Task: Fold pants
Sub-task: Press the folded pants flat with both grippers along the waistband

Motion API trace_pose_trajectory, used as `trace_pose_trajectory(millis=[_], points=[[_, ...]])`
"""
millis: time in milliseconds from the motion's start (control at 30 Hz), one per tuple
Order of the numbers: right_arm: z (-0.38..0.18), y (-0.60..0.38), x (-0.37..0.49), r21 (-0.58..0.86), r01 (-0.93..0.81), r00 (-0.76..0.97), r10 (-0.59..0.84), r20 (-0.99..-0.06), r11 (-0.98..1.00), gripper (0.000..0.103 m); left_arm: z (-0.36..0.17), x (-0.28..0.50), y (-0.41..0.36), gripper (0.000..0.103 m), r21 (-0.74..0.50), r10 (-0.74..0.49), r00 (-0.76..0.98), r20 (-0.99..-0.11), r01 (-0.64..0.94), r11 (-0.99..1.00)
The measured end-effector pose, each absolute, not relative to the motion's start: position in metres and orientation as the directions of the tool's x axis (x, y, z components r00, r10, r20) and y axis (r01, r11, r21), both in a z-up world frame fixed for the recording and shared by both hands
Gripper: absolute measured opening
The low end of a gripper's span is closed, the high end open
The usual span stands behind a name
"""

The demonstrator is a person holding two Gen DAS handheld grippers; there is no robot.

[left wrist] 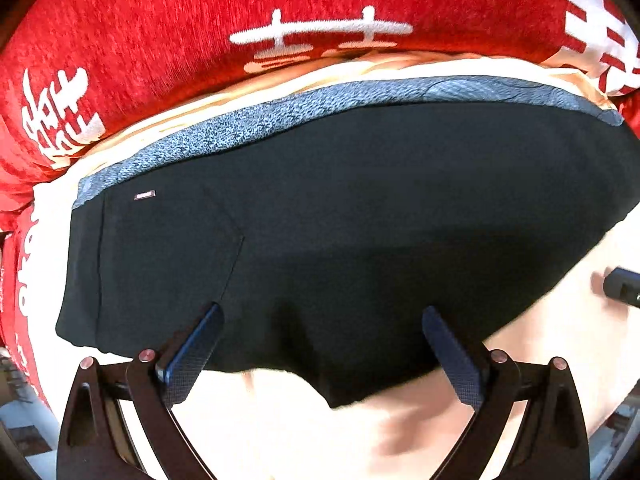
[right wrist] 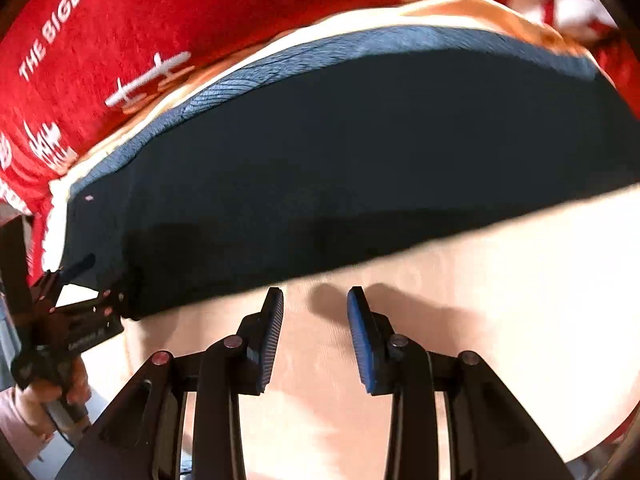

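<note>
A: So, status. The pants point(left wrist: 340, 208) lie flat on the pale surface point(right wrist: 500, 300), grey waistband point(left wrist: 280, 116) at the far edge against the red printed cloth point(left wrist: 160, 40).

B: Left hand-held gripper point(left wrist: 322, 344)?

A: Jaws spread wide over the near hem of the pants, nothing pinched. The fabric dips in a loose point between the fingers.

B: And the right hand-held gripper point(right wrist: 315, 324)?

A: Partly open, empty, over bare surface just short of the pants' near edge.

B: Next step, by my reading, is grabbing that near edge to fold toward the waistband.

A: Agreed. Take both layers at the edge, one hand-held gripper near each end, lift evenly. Otherwise the loose point may sag and crease the fold.
</note>
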State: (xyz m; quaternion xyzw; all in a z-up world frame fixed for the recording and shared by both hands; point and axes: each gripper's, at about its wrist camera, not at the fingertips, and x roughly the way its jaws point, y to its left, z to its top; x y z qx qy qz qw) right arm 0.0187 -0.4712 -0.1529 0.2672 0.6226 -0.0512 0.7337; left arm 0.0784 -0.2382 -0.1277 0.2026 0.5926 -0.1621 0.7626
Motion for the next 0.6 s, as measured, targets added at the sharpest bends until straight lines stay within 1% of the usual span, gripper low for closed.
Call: trace_pose_trajectory(millis=[233,433,533,600], points=[[-0.157,-0.498,-0.017,0.378,0.514,0.224,0.305,-0.926,0.770,0.036,-0.109,0.057,-0.277,0.100,0.124,0.002,0.219,-0.976,0.544,0.830],[-0.159,-0.529,-0.037,0.378,0.577,0.238,0.294,-0.926,0.724,0.036,-0.116,0.032,-0.302,0.100,0.109,-0.018,0.207,-0.978,0.584,0.804],[-0.156,-0.556,-0.047,0.367,0.604,0.255,0.264,-0.930,0.707,0.036,-0.115,0.030,-0.322,0.100,0.100,-0.031,0.210,-0.977,0.588,0.803],[-0.154,-0.575,-0.050,0.333,0.633,0.269,0.205,-0.941,0.699,0.036,-0.111,0.028,-0.334,0.100,0.094,-0.040,0.214,-0.976,0.581,0.808]])
